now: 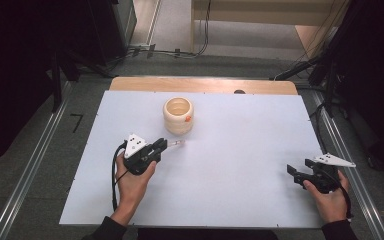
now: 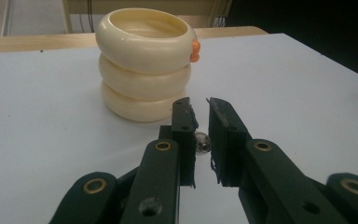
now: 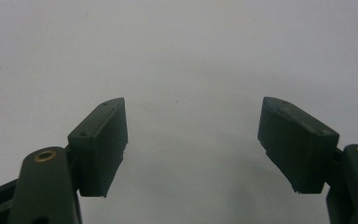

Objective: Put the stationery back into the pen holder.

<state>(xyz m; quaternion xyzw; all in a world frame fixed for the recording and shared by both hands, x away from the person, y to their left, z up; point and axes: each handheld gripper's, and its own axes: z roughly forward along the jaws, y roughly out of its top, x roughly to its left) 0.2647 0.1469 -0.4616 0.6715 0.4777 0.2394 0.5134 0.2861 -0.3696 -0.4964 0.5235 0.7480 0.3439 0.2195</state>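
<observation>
A cream cup [image 1: 178, 115] shaped like three stacked rings, with a small orange knob on its side, stands upright at the back middle of the white table [image 1: 240, 150]. My left gripper [image 1: 161, 145] sits just in front of the cup, shut on a small clear tube [image 1: 176, 143] that sticks out toward the cup's base. In the left gripper view the tube's round end [image 2: 202, 142] shows between the nearly closed jaws of the left gripper [image 2: 198, 105], with the cup [image 2: 145, 65] close ahead. My right gripper [image 1: 295, 174] rests at the table's right front, open and holding nothing [image 3: 193, 112].
A wooden strip [image 1: 202, 85] runs along the table's far edge. Metal rails [image 1: 40, 155] flank the table on the floor, and cables [image 1: 170, 51] lie on the floor beyond it. White surface lies between the two grippers.
</observation>
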